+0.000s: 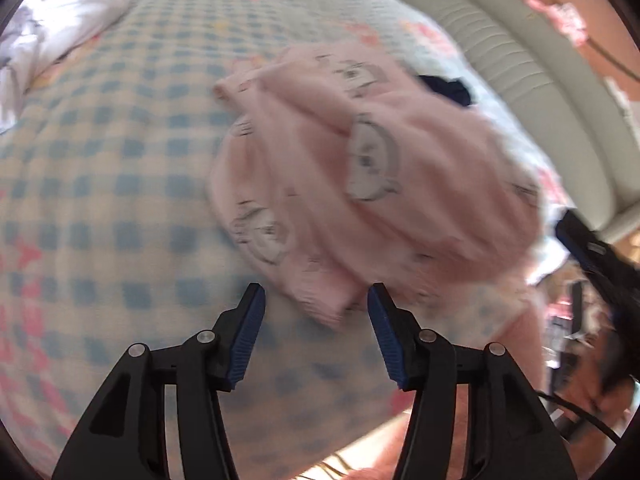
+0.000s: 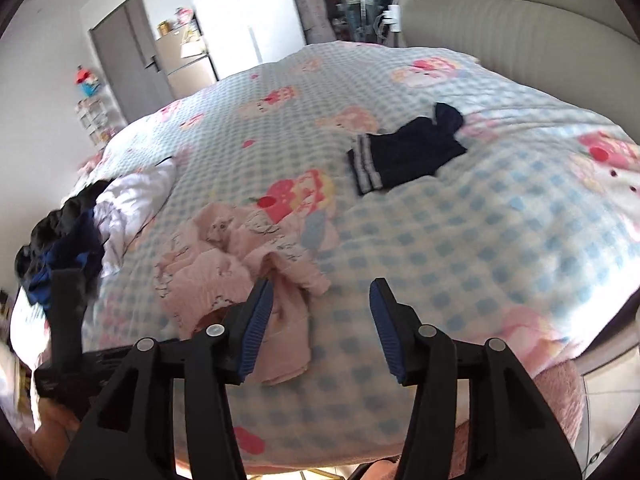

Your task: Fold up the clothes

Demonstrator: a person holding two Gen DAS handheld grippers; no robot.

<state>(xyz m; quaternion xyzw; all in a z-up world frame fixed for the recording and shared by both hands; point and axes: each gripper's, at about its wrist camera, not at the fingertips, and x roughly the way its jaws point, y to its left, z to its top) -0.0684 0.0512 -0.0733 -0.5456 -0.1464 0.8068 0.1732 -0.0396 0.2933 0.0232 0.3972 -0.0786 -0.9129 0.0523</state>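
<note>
Your left gripper (image 1: 316, 300) hung with its jaws apart, the pink garment (image 1: 360, 184) crumpled on the checked blanket (image 1: 120, 160) just ahead; your right gripper (image 2: 322, 298) was likewise spread wide, empty, the garment (image 2: 240, 264) by its left finger.

No legible text, labels, brands or numbers found in either view. The pink garment (image 1: 360, 184) and the bed cover (image 2: 480, 220) carry cartoon prints only, no lettering.

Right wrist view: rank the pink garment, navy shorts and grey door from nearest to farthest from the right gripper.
1. Pink garment, crumpled by the right gripper, against its left finger.
2. Navy shorts, mid-bed, up and right.
3. Grey door, far wall, upper left.
</note>
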